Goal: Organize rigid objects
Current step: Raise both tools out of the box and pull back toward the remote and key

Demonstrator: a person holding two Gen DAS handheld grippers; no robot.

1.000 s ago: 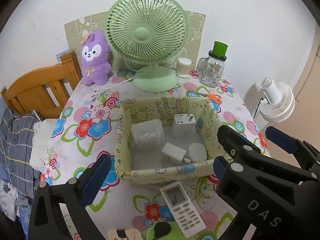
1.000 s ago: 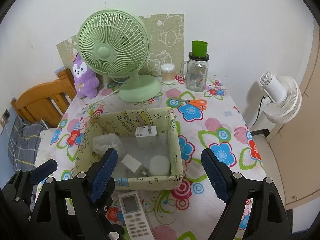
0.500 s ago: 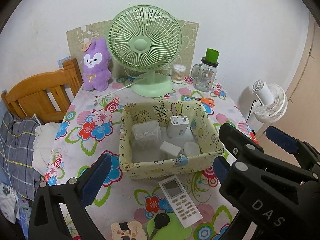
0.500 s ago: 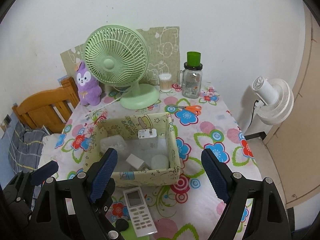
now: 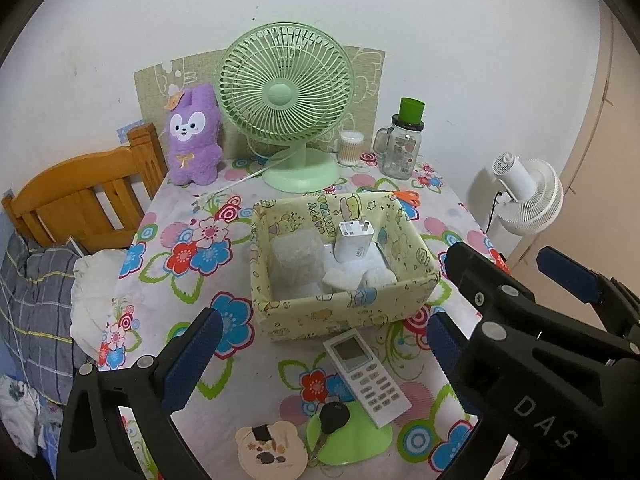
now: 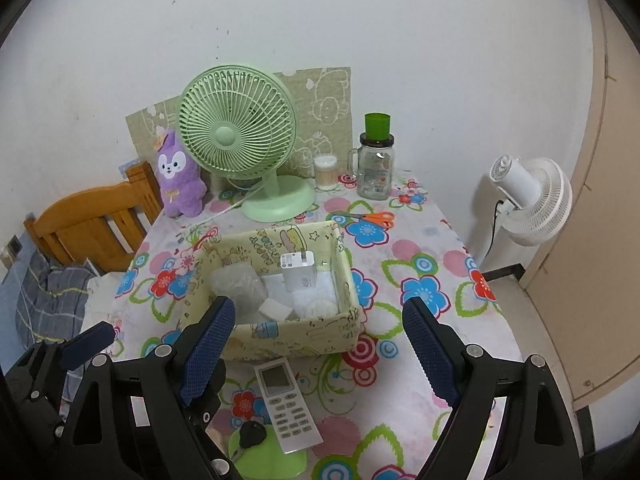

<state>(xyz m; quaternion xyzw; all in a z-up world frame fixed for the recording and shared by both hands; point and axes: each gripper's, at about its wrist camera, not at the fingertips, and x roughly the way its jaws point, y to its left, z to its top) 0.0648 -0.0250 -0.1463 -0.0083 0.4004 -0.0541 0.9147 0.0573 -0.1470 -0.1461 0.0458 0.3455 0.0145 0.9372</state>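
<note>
A yellow cartoon-print fabric box (image 5: 344,316) (image 6: 292,340) stands mid-table. Inside it are a white charger (image 5: 354,240) (image 6: 298,272), a clear plastic tub (image 5: 296,256), a small white adapter (image 6: 274,310) and a round white piece (image 5: 378,278). In front of the box lies a white remote (image 5: 366,376) (image 6: 286,404), its near end resting on a green pad (image 5: 352,440) that also holds a black key (image 5: 334,418) (image 6: 252,434). My left gripper (image 5: 322,322) and right gripper (image 6: 318,306) hang open and empty above the table's near edge, side by side.
At the back of the table are a green desk fan (image 5: 284,96), a purple plush (image 5: 194,136), a cotton-swab pot (image 5: 351,148), a green-lidded glass jar (image 5: 402,146) and orange scissors (image 6: 370,218). A bear-shaped coaster (image 5: 270,454) lies near front. Wooden bed frame (image 5: 80,200) left, white floor fan (image 5: 524,200) right.
Both grippers have drawn back from the box and risen slightly. The box looks smaller, and the key, green pad and bear coaster have come into view.
</note>
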